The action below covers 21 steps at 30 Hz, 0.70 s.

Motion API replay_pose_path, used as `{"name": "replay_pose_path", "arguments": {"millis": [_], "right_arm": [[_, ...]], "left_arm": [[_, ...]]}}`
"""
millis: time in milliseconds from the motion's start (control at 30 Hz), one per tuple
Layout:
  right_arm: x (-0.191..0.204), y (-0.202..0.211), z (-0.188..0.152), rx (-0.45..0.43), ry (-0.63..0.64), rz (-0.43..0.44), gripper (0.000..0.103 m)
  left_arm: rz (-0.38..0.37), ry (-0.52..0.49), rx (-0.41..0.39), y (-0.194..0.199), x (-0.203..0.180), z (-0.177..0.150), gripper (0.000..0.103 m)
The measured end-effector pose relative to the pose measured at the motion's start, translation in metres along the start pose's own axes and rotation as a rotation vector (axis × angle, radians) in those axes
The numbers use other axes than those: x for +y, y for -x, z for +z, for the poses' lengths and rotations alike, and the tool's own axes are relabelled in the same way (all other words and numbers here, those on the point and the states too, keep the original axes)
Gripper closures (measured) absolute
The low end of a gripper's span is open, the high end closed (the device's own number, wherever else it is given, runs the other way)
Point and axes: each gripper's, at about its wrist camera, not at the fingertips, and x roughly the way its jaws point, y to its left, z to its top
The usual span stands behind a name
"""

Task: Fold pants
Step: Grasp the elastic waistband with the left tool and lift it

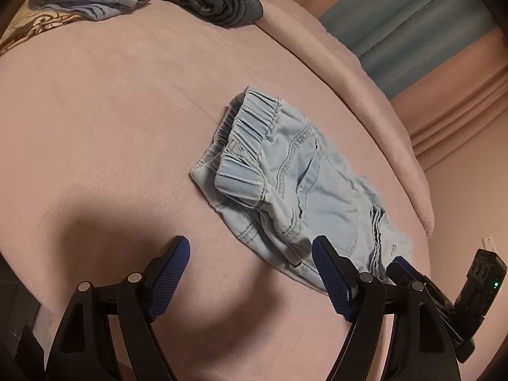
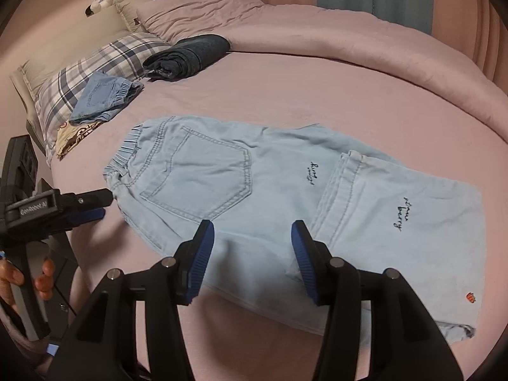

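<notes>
A: Item one, left gripper [image 1: 250, 263]: jaws spread wide, released, nothing between the blue pads. Its right finger tip lies over the near hem of the light-blue pants [image 1: 285, 197]; whether it touches I cannot tell.

B: Item two, right gripper [image 2: 252, 244]: jaws parted, released, hovering above the pants [image 2: 254, 184] at the near edge. No cloth pinched.

A: Pants position: flat on the pink bedspread [image 1: 111, 127], waistband at 11 o'clock in my view, the right gripper [image 1: 403, 270] just past them at 4 o'clock.

B: In mine, waistband at 9 o'clock, leg folded back toward 3, back pocket upward. The left gripper [image 2: 95, 203] sits just beside the waistband corner, a hand [image 2: 19, 279] on its handle at 8 o'clock.

A: Open room: bare bedspread from 9 to 12 o'clock. Bed edge runs close along 2 to 4.

B: Only my view shows the plaid pillow [image 2: 95, 66]. Both show folded blue shorts [image 2: 104, 98] and rolled dark garment [image 2: 190, 54], well apart from the pants at 11.
</notes>
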Motion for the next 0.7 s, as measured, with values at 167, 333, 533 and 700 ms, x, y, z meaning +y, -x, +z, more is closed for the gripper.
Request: {"name": "replay_pose_path", "arguments": {"millis": [167,333,533,700], "right_arm": [[0.005,0.0,0.0,0.011,0.003,-0.005,0.052],[0.004,-0.001,0.0,0.02,-0.012,-0.003,0.051],[-0.002,0.001,-0.004,0.019,-0.037,-0.014,0.051],[-0.013,0.007,-0.015,0.01,-0.078,-0.017,0.051]], "left_arm": [[0.008,-0.007,0.0,-0.003,0.001,0.002,0.024],[-0.02,0.007,-0.006,-0.009,0.004,0.008,0.024],[-0.071,0.05,-0.024,-0.017,0.01,0.019,0.024],[-0.042,0.05,-0.03,-0.022,0.006,0.025,0.03]]}}
